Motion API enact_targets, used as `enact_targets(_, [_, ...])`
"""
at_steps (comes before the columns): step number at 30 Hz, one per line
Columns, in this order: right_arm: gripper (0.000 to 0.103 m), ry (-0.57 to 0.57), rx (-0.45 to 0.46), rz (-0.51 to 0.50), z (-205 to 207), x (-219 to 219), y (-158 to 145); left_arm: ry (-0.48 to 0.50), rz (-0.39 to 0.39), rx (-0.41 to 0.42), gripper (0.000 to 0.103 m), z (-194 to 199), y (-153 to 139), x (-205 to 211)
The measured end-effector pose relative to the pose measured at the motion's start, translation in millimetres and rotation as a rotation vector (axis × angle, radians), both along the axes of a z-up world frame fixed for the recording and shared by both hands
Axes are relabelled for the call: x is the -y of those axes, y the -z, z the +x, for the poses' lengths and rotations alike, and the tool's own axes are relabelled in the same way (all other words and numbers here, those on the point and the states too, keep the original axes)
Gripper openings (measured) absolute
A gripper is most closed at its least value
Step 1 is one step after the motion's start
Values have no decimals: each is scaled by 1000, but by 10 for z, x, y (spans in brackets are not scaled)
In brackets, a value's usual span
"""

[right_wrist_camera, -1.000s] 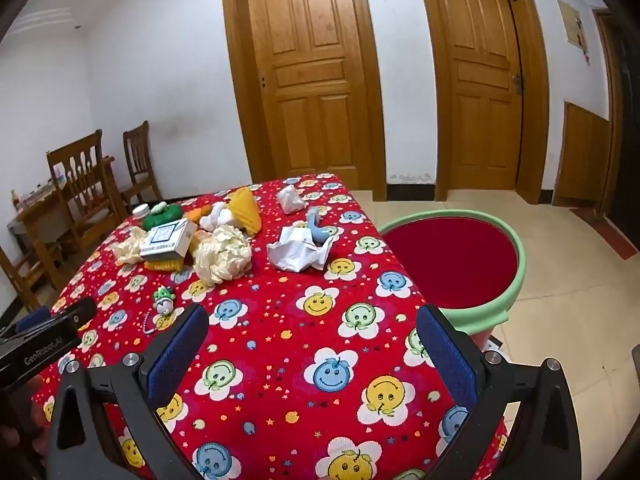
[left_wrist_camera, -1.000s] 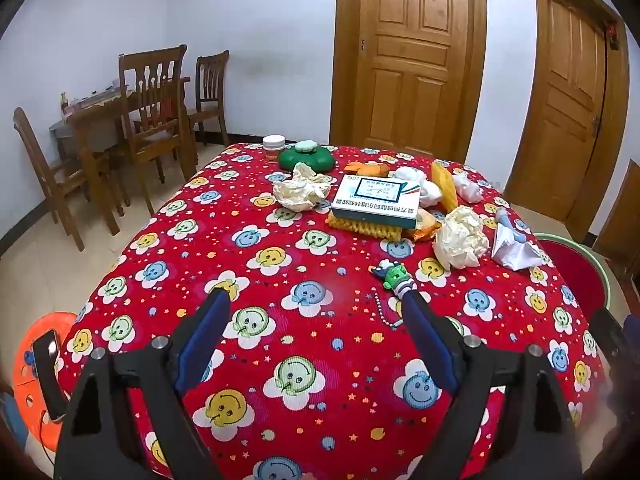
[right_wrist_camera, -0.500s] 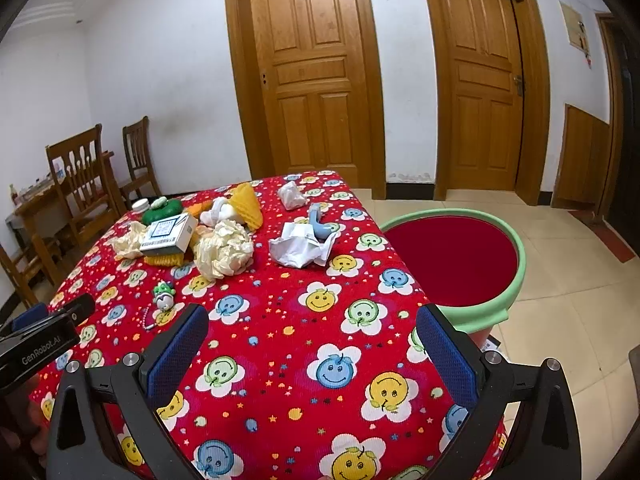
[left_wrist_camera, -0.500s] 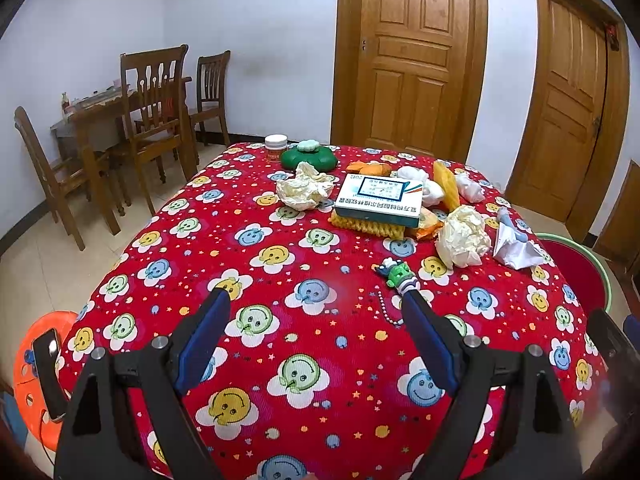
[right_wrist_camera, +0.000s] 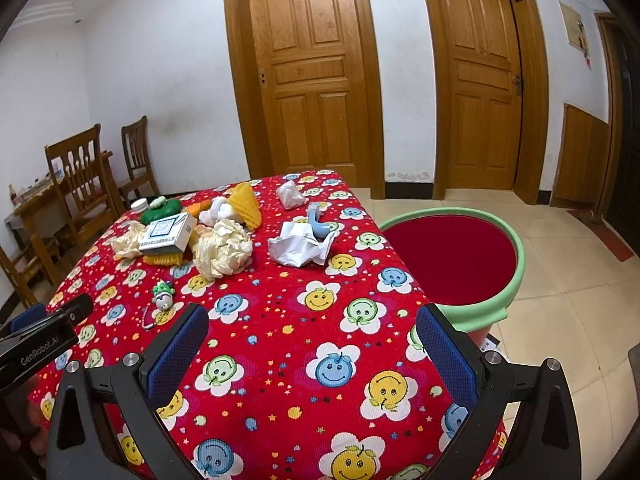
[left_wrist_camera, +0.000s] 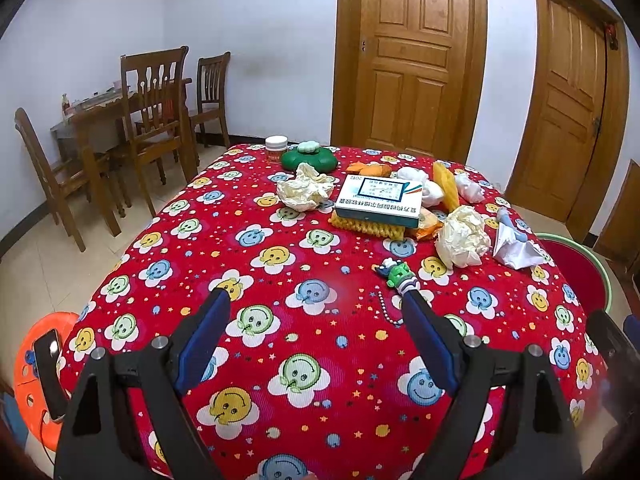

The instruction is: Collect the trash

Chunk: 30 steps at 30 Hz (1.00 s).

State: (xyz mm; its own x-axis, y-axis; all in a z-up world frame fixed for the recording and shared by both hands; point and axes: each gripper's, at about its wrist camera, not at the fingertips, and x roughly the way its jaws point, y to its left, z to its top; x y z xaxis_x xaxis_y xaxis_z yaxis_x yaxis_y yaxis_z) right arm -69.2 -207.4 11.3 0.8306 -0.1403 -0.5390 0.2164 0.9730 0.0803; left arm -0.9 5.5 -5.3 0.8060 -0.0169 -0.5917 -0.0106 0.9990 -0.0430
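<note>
Far left, on the floor by the table, an orange stool (left_wrist_camera: 30,364) w/ a phone (left_wrist_camera: 50,372) on it. Behind that, wooden chairs (left_wrist_camera: 154,120) at a dining table by the wall.

Centre: a table in a red smiley-flower cloth (left_wrist_camera: 280,300). The left gripper (left_wrist_camera: 316,300) hovers over the near edge, jaws spread wide, holding nothing. Past its right finger lies a small green toy keychain (left_wrist_camera: 396,274) w/ a bead chain.

The trash sits at the far half of the cloth. L to R: a white jar (left_wrist_camera: 276,149), a green lidded dish (left_wrist_camera: 308,158), a crumpled cream paper (left_wrist_camera: 305,192), a blue-white box (left_wrist_camera: 380,200) resting on yellow foam netting (left_wrist_camera: 366,227), a bigger crumpled paper ball (left_wrist_camera: 462,236) just right of the box, then a crumpled white wrapper (right_wrist_camera: 300,246) w/ a blue tube (right_wrist_camera: 316,224) on it. Further back, a yellow mesh cone (right_wrist_camera: 247,204) and a small white wad (right_wrist_camera: 291,195).

The right gripper (right_wrist_camera: 312,318) is also over the near edge, jaws wide apart, empty.

Right of the table, on the floor, a green-rimmed bin (right_wrist_camera: 516,248) w/ red inside. Two wooden doors (right_wrist_camera: 316,76) behind.
</note>
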Motion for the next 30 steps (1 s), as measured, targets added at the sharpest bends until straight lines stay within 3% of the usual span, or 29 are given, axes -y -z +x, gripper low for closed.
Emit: enact_targets(30, [103, 6, 9, 8, -31, 28, -24, -9, 12, 11, 88, -40, -29, 41])
